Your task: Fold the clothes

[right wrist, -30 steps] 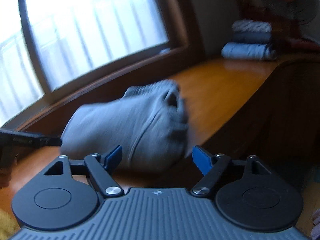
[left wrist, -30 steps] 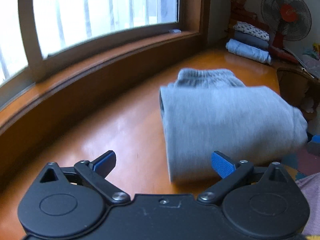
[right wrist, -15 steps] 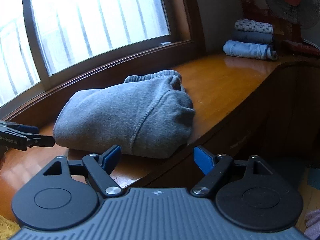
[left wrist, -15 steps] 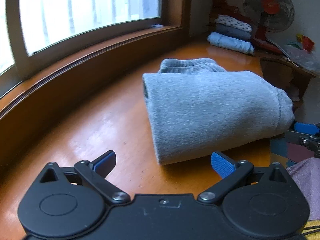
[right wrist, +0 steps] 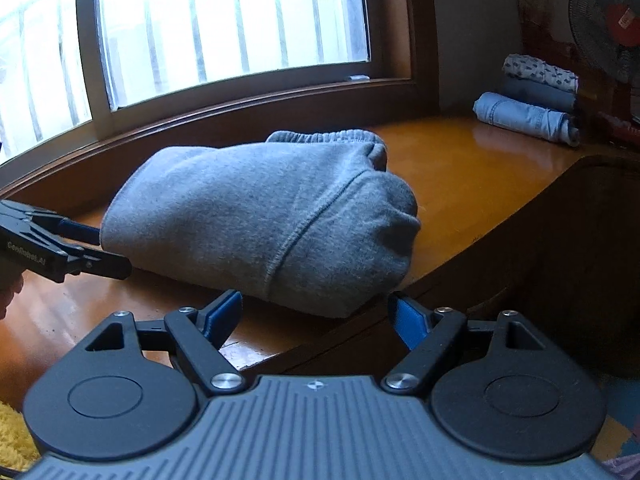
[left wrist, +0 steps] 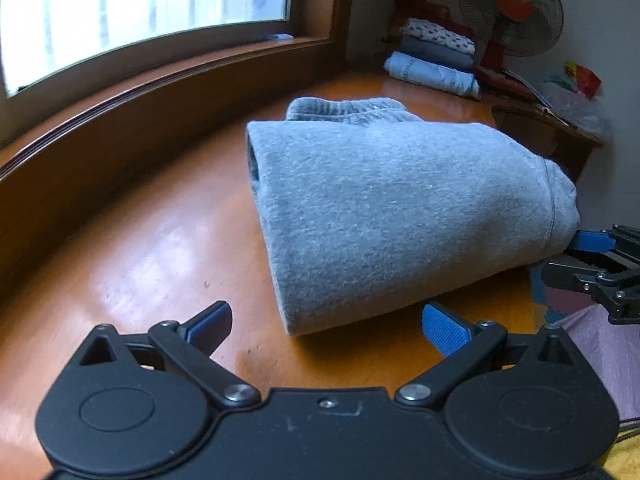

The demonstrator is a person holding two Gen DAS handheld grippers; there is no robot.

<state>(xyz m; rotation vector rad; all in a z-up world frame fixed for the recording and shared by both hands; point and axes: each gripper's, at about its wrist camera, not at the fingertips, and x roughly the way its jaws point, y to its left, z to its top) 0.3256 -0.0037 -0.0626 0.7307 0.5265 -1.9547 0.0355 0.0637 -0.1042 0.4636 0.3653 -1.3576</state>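
Note:
A grey folded sweat garment [left wrist: 392, 208] lies on the orange wooden window seat [left wrist: 152, 248], its ribbed waistband toward the window. My left gripper [left wrist: 326, 330] stands open just short of the garment's near corner, nothing between its blue pads. From the right wrist view the same grey garment [right wrist: 264, 216] bulges at the seat's front edge. My right gripper [right wrist: 316, 316] is open right in front of that fold, holding nothing. The right gripper's fingers [left wrist: 592, 240] show at the garment's right end, and the left gripper [right wrist: 60, 248] shows at its left end.
A stack of folded clothes [left wrist: 436, 60] sits at the seat's far corner, beside a standing fan [left wrist: 510, 12]. The curved window frame [left wrist: 160, 88] runs behind the seat. The seat's front edge [right wrist: 480, 256] drops to dark cabinet fronts. Purple cloth [left wrist: 600, 352] lies lower right.
Both grippers have sunk and drawn nearer to the garment, which has settled flat on the seat. The right gripper's fingers have come up to the garment's right end.

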